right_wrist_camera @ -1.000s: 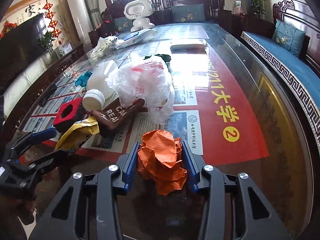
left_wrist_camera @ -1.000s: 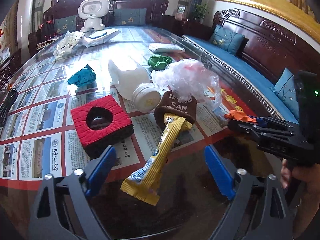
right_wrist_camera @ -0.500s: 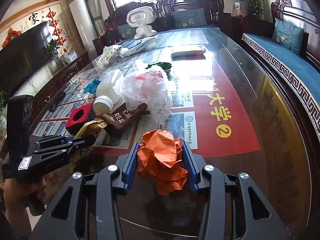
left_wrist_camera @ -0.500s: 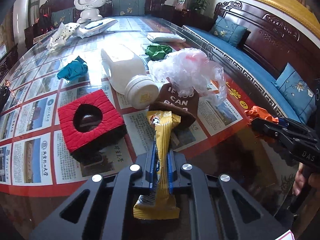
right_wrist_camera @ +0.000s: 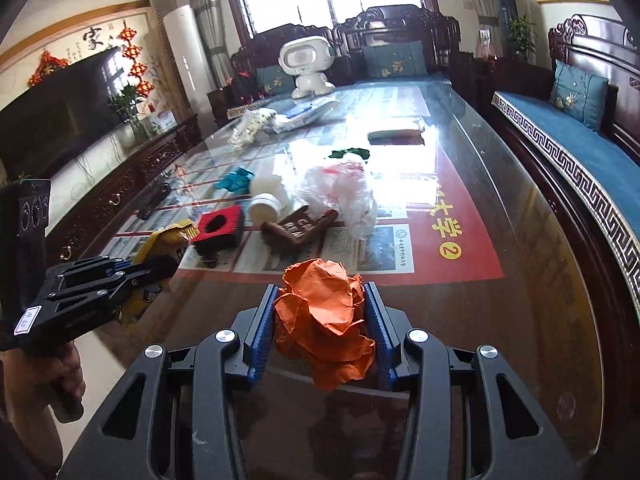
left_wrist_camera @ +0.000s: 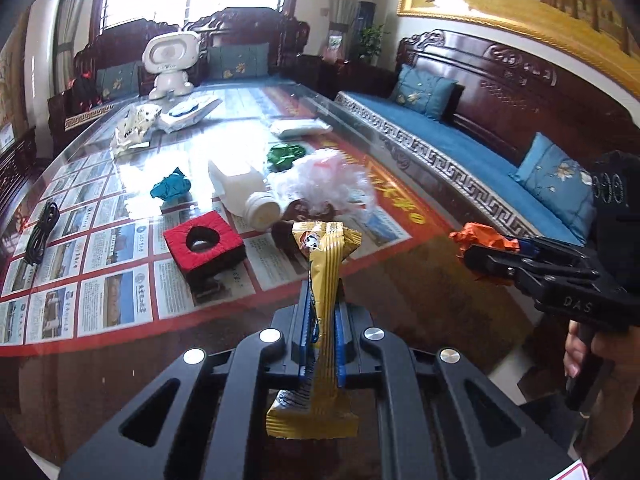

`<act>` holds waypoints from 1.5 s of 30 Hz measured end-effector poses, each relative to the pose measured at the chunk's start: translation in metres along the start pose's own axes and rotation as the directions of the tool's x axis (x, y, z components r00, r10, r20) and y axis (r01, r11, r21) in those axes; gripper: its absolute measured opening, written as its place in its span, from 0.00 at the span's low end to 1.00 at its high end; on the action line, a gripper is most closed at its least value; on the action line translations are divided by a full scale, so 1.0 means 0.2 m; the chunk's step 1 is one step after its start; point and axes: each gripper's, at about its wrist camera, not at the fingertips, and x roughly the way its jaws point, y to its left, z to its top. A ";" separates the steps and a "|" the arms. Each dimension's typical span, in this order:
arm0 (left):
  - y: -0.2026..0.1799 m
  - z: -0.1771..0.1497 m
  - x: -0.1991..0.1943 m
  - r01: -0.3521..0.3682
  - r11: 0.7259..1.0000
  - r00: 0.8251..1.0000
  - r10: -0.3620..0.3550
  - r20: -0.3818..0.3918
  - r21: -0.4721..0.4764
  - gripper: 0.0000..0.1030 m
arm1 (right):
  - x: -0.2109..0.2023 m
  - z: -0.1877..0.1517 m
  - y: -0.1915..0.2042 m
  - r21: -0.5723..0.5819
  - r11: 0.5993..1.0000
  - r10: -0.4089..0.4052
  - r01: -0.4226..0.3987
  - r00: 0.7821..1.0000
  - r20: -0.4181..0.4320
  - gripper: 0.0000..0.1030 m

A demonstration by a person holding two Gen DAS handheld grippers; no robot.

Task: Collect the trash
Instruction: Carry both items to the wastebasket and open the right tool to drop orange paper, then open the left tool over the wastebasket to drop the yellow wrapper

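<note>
A long yellow foil snack wrapper (left_wrist_camera: pixel 326 300) is clamped flat between the blue pads of the left gripper (left_wrist_camera: pixel 322 332), whose jaws are fully closed on it; the wrapper is held along its length, so both ends stick out clear of the glass-topped table (left_wrist_camera: pixel 420 280). A crumpled ball of orange paper (right_wrist_camera: pixel 326 316) is pinched between the partly closed jaws of the right gripper (right_wrist_camera: pixel 320 328), the pads set wide enough only for the wad's bulk. Both pieces are held up off the table, apparently so they can be carried away together. In the left wrist view, the right gripper is seen at three o'clock. More litter is left at twelve o'clock: a white plastic jug lying on its side (left_wrist_camera: pixel 244 192), a crumpled clear plastic bag (left_wrist_camera: pixel 324 184), a brown printed wrapper (right_wrist_camera: pixel 298 230), a teal paper wad (left_wrist_camera: pixel 170 188), a green foil wad (left_wrist_camera: pixel 286 156) and a red square foam block with a hole (left_wrist_camera: pixel 202 242).
</note>
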 end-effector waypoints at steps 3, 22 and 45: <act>-0.05 -0.09 -0.12 0.025 1.000 1.000 -0.025 0.014 0.002 0.10 | -0.13 -0.10 0.07 -0.008 1.000 0.010 -0.009 1.000 0.017 0.41; -0.35 -0.82 -0.56 0.072 0.994 0.997 -0.069 -0.043 0.080 0.10 | -0.54 -0.86 0.39 -0.053 0.999 0.004 -0.007 0.998 -0.070 0.41; -0.48 -1.12 -0.39 0.112 0.988 0.980 -0.093 -0.177 0.106 0.10 | -0.54 -1.13 0.38 -0.019 0.998 -0.066 0.064 0.993 -0.093 0.76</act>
